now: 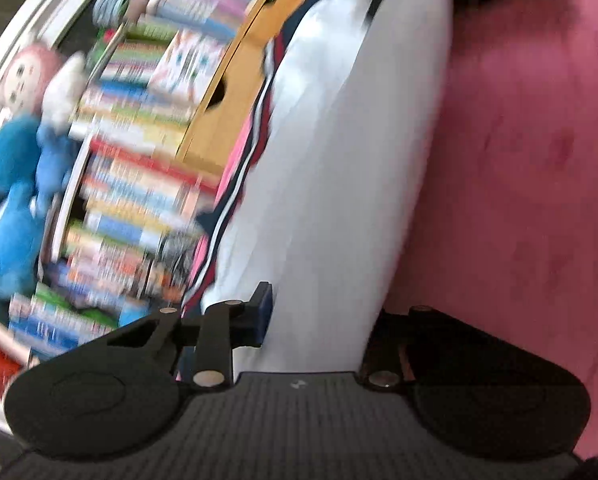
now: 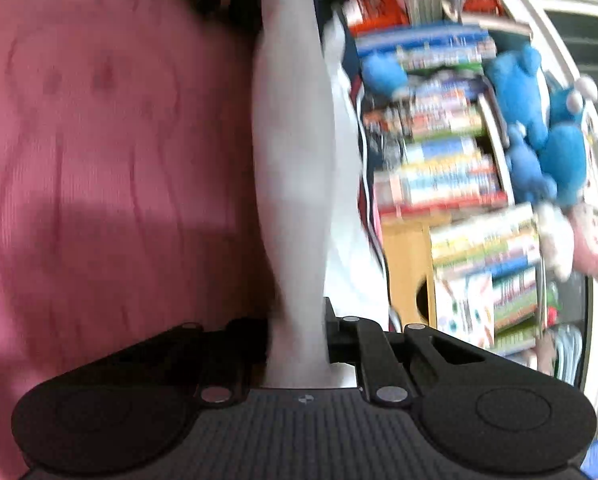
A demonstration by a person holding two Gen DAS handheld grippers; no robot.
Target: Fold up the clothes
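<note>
Both your left gripper and right gripper are clenched on the white garment, stretched between them above the pink bedspread. Keep it taut, edges level, lowering evenly.

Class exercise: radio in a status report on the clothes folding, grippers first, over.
Left gripper and right gripper both shut on the white garment. Garment stretched between them over the pink bedding. Bookshelf close behind; nothing blocking.
</note>
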